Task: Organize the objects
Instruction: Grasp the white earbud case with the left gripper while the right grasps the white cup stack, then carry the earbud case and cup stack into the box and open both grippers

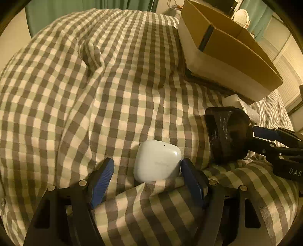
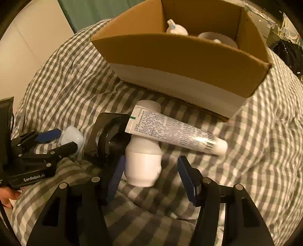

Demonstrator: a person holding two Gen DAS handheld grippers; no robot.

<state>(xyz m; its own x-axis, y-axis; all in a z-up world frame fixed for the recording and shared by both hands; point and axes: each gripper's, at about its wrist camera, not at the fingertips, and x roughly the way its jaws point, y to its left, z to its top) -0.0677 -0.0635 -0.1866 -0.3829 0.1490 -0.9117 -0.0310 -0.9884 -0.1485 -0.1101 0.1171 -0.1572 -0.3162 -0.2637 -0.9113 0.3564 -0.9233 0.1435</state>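
A white earbud case (image 1: 157, 160) lies on the checked bedcover between the open fingers of my left gripper (image 1: 147, 168); the right finger touches it, the left stands apart. It also shows in the right wrist view (image 2: 73, 138). My right gripper (image 2: 149, 170) is open around a white bottle (image 2: 143, 160) lying on the cover. A white tube (image 2: 178, 132) rests across that bottle. A black wrapped object (image 1: 227, 136) lies beside them, also in the right wrist view (image 2: 109, 138). A cardboard box (image 2: 189, 62) stands behind, with white items (image 2: 176, 28) inside.
The checked bedcover (image 1: 94, 85) is rumpled, with a raised fold in front of the left gripper. The box also shows in the left wrist view (image 1: 227, 56) at the upper right. Green curtains (image 1: 85, 5) hang behind the bed.
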